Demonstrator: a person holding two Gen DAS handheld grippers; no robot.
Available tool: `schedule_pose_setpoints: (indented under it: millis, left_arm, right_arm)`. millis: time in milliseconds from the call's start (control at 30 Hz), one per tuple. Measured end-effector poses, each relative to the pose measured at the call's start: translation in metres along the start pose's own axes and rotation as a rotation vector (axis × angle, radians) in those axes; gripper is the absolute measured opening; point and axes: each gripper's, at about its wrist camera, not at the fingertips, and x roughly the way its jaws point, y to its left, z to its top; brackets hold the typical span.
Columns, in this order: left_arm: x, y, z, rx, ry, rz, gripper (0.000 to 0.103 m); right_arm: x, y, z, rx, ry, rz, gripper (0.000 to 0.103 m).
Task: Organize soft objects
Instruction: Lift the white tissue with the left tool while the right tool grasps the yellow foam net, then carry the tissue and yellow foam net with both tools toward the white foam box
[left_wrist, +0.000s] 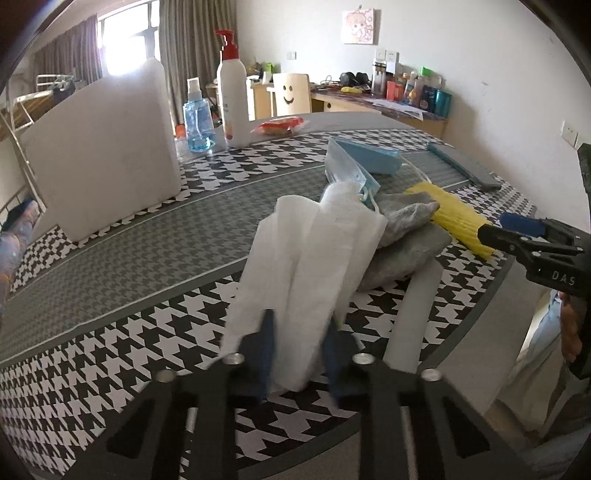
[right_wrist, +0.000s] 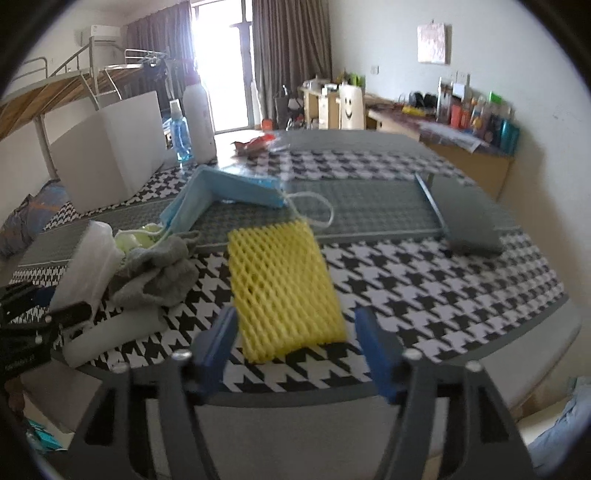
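Observation:
My left gripper (left_wrist: 301, 332) is shut on a folded white tissue (left_wrist: 306, 254) and holds it over the near table edge; the tissue also shows in the right wrist view (right_wrist: 86, 266). Beyond it lie a grey cloth (left_wrist: 404, 236), a pack of blue face masks (left_wrist: 354, 162) and a yellow foam net (left_wrist: 454, 218). In the right wrist view my right gripper (right_wrist: 295, 332) is open and empty, its fingers either side of the near end of the yellow foam net (right_wrist: 284, 288). The grey cloth (right_wrist: 159, 273) and blue masks (right_wrist: 229, 192) lie to its left.
A white box (left_wrist: 103, 162) stands at the left of the houndstooth table (left_wrist: 110, 350). A blue spray bottle (left_wrist: 197, 118), a white pump bottle (left_wrist: 232, 88) and a red packet (left_wrist: 279, 125) stand at the back. A grey flat case (right_wrist: 465, 218) lies at the right.

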Motion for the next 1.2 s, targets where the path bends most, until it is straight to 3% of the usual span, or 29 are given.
schedule_pose_setpoints:
  millis: [67, 500, 567, 800, 867, 900, 1200]
  left_arm:
    - [-0.002, -0.001, -0.001, 0.004, -0.002, -0.003, 0.011]
    - [-0.037, 0.011, 0.003, -0.031, -0.090, -0.029, 0.010]
    - [-0.040, 0.012, 0.004, -0.034, -0.097, -0.036, 0.010]
    - [-0.047, 0.015, 0.006, -0.038, -0.113, -0.046, 0.010]
    - [-0.050, 0.017, 0.007, -0.044, -0.121, -0.049, 0.010]
    - [-0.050, 0.017, 0.007, -0.045, -0.122, -0.050, 0.010]
    - [-0.063, 0.023, 0.018, -0.067, -0.156, -0.050, 0.010]
  right_arm:
    - [-0.004, 0.000, 0.000, -0.007, -0.015, 0.004, 0.072]
    - [0.013, 0.009, 0.010, -0.046, -0.001, 0.026, 0.072]
    - [0.018, 0.010, 0.009, -0.052, 0.020, 0.017, 0.056]
    - [0.019, 0.013, 0.007, -0.092, 0.031, -0.051, 0.042]
    - [0.019, 0.015, 0.006, -0.110, 0.032, -0.089, 0.026]
    - [0.018, 0.014, 0.007, -0.109, 0.032, -0.101, 0.022]
    - [-0.011, 0.007, 0.017, -0.047, -0.023, -0.002, 0.021]
